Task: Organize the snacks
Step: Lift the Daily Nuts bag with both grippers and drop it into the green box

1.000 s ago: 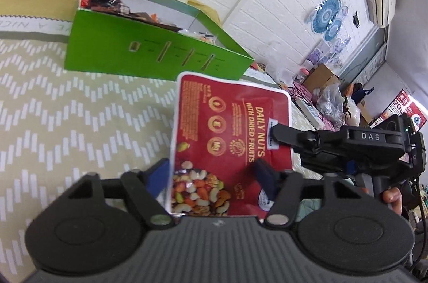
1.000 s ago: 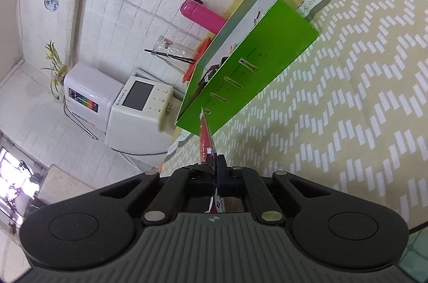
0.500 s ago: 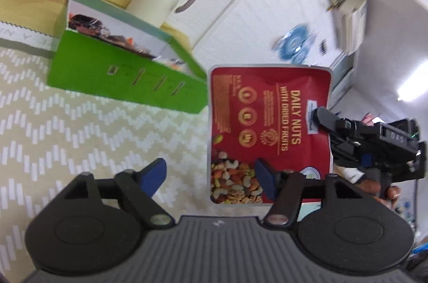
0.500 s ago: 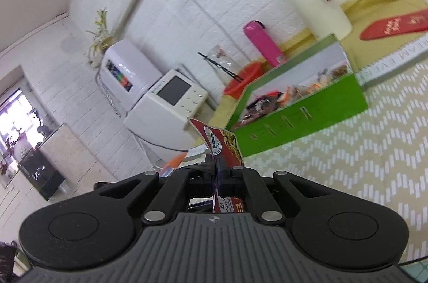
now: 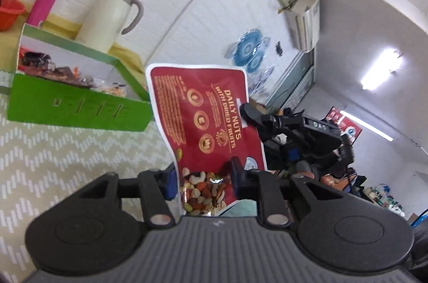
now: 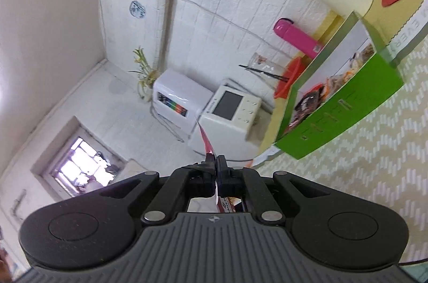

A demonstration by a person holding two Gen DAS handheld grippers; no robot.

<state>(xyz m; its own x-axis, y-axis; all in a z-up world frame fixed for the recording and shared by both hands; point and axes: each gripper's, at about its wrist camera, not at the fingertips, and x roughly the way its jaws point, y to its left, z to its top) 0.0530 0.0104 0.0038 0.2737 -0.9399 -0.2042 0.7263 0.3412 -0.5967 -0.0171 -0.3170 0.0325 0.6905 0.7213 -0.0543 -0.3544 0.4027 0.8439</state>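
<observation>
Both grippers have risen since a second ago, carrying the red nut pouch [image 5: 211,122] from low over the zigzag tablecloth [image 5: 53,157] to well above it, in front of the white brick wall. The left gripper [image 5: 203,181] is pointing slightly downward, and its jaws have just been closing; the blue pads are now sitting against the pouch's lower end, pinching it across its window of mixed nuts. The right gripper [image 6: 215,166] is reaching in about level, its fingers clamped flat on the pouch's side edge (seen edge-on in its own camera). The pouch is reading "DAILY NUTS WITH DRIED FRUITS"; the right gripper's body is showing "DAS". The green snack box [image 5: 80,106] is sitting on the table behind, apart from the pouch.
</observation>
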